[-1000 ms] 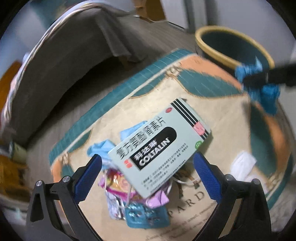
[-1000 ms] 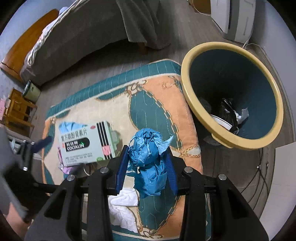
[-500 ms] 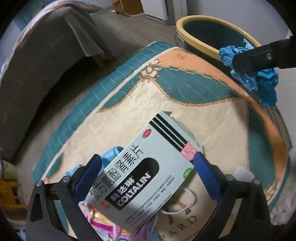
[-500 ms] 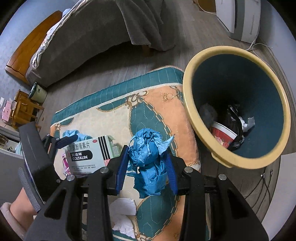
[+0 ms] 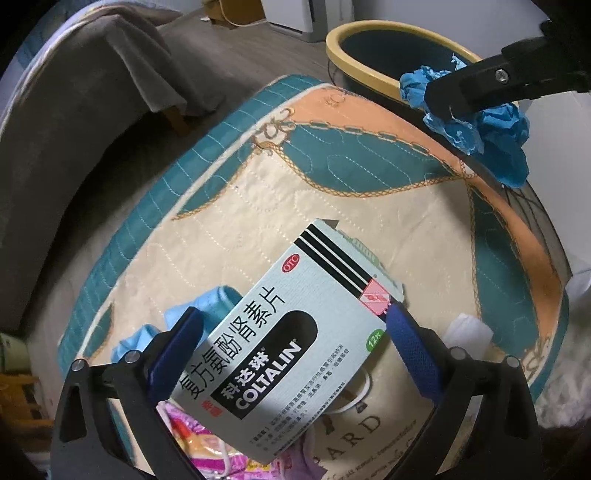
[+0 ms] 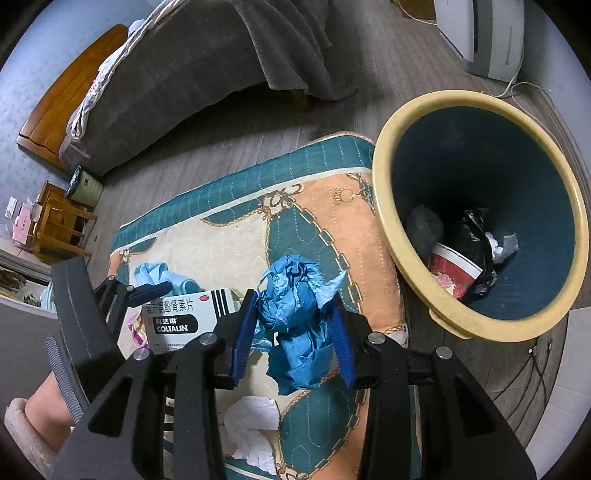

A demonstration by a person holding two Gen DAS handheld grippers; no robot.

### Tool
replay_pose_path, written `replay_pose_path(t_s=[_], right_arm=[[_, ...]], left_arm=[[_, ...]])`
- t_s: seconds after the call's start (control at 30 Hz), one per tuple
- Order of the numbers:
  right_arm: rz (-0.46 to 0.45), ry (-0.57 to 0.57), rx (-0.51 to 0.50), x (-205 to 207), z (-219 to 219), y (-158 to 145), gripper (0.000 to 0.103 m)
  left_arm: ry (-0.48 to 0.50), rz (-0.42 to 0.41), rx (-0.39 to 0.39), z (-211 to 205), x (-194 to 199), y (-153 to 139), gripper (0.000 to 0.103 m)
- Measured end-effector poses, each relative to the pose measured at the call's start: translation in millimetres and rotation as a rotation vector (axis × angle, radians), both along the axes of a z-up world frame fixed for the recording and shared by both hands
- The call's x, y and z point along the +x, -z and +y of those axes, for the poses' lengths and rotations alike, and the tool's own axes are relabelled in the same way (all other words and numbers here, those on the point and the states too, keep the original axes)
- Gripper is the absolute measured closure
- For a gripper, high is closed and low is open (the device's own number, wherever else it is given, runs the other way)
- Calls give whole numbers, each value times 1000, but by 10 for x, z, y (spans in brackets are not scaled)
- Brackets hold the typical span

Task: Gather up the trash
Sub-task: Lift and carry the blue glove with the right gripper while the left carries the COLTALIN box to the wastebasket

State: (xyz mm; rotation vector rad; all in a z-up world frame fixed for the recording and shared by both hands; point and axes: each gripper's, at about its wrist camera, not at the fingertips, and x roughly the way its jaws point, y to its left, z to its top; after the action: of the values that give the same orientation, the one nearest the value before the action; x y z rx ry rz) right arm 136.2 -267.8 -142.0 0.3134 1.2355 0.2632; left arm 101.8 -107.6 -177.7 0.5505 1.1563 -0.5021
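My left gripper [image 5: 291, 349] is shut on a pale green medicine box [image 5: 295, 332] printed COLTALIN, its blue pads pressed on the box's two long edges, just above a quilted mat [image 5: 258, 206]. The same box [image 6: 177, 317] shows low left in the right wrist view. My right gripper [image 6: 295, 332] is shut on a crumpled blue wad [image 6: 295, 314], held above the mat beside a yellow-rimmed teal bin [image 6: 386, 229]. In the left wrist view the blue wad [image 5: 498, 136] hangs in front of the bin's rim [image 5: 354, 55].
On the mat lie a light blue glove [image 6: 159, 275], pink wrappers [image 5: 207, 446] and white tissue [image 6: 251, 428]. The bin holds a red cup [image 6: 452, 271] and black plastic. A grey-draped bed [image 6: 207, 74], a wooden stool [image 6: 55, 229] and a white appliance [image 6: 487, 33] stand beyond.
My left gripper has closed on the medicine box and lifted it off the trash pile, tipping up toward the bin. The right gripper keeps the blue wad and has barely moved.
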Motion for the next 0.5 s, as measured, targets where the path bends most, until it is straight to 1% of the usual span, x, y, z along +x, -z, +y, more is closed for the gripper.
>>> replay_pose_path(t_s=[0.07,0.17,0.23,0.27,0.3,0.33,0.37,0.43,0.47,0.5], right_arm=[[1,1,3,-4,-8,-3,65],[0,0,3,-6,-7,-6,65],[2,-2,2,-4,-7,-5,65],[2,-3,0,-7,-3,-3,65],[3,-4,-2,-6,5,-6,65],[3,-6,-4,-8,10,-6,65],[3,-7,-7,-9,11,-8,65],[-1,-7,-12,-9,7,-20,65],[-4,-7,-14,-12,10,-26,65],[-8,-6,-17,-13,9,-36,65]], left_arm=[[30,-6,5,-24,-80,-26,5],[83,-21,96,-83,-215,54,5],[111,-15,132,-121,-260,131,5],[131,-15,163,-147,-308,196,5],[139,-25,183,-155,-305,228,4],[141,-35,189,-156,-307,238,4],[121,-27,171,-150,-279,219,4],[72,-8,145,-114,-211,194,8],[45,12,115,-86,-174,168,9],[26,18,93,-64,-146,143,12]])
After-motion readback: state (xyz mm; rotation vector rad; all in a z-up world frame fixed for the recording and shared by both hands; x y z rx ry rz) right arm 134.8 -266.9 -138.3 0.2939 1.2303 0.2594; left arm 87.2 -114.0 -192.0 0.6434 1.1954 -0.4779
